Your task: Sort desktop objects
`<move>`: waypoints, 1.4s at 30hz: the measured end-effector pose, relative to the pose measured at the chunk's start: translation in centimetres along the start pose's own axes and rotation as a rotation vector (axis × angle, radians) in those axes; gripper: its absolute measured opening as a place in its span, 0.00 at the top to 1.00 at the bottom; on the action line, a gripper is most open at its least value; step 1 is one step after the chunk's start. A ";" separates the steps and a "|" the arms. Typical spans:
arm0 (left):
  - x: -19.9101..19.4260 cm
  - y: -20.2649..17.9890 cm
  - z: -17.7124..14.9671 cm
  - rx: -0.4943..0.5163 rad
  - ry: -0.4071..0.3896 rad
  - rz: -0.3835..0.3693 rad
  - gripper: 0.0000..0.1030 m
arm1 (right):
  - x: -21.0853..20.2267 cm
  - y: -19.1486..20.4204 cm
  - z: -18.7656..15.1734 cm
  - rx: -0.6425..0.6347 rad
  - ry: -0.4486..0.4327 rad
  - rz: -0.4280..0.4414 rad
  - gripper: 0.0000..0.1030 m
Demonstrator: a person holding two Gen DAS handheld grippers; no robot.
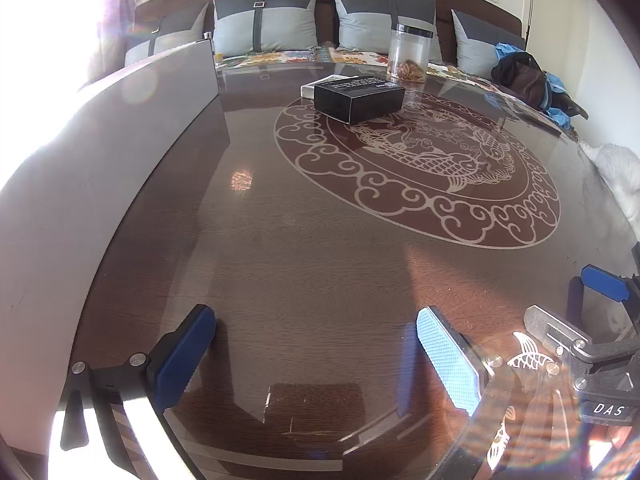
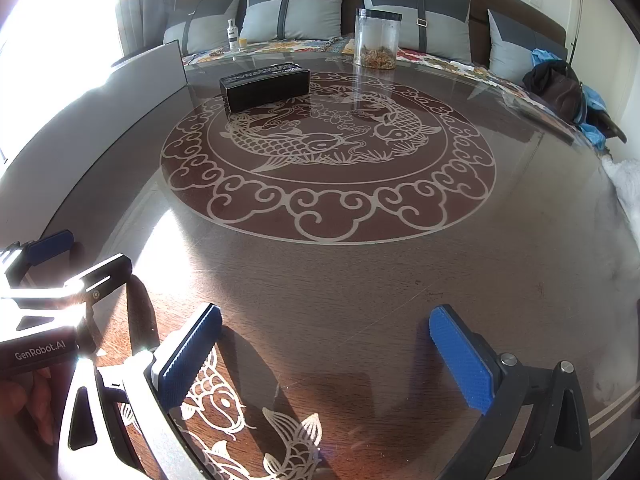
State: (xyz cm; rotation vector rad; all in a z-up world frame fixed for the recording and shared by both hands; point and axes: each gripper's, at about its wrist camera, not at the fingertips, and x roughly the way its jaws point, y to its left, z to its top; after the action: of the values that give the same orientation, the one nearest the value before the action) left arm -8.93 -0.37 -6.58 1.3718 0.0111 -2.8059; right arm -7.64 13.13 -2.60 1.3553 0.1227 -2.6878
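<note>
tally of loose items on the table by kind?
Black box: 1
Flat silver-edged box behind it: 1
Clear jar: 1
White bottle at the far edge: 1
Grey board standing along the left: 1
Total: 5

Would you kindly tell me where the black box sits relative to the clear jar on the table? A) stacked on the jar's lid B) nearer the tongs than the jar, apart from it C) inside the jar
B: the black box lies on the table, apart from the clear jar behind it.
</note>
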 end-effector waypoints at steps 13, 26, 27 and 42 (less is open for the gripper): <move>0.0 0.0 0.0 -0.001 0.001 0.002 0.00 | 0.0 0.0 0.1 0.001 0.001 -0.001 0.00; 0.0 -0.2 0.1 0.000 0.003 0.002 0.00 | 0.0 0.0 0.2 0.000 0.002 0.000 0.00; 0.0 -0.2 0.1 0.000 0.003 0.002 0.00 | 0.0 0.0 0.1 0.000 0.002 0.001 0.00; 0.1 -0.2 0.0 0.000 0.006 0.000 0.00 | 0.0 0.2 0.3 0.002 0.008 -0.002 0.00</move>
State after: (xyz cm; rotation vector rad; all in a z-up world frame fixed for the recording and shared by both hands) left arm -9.02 -0.16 -6.62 1.3801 0.0104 -2.8022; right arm -7.89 12.94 -2.45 1.3675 0.1220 -2.6853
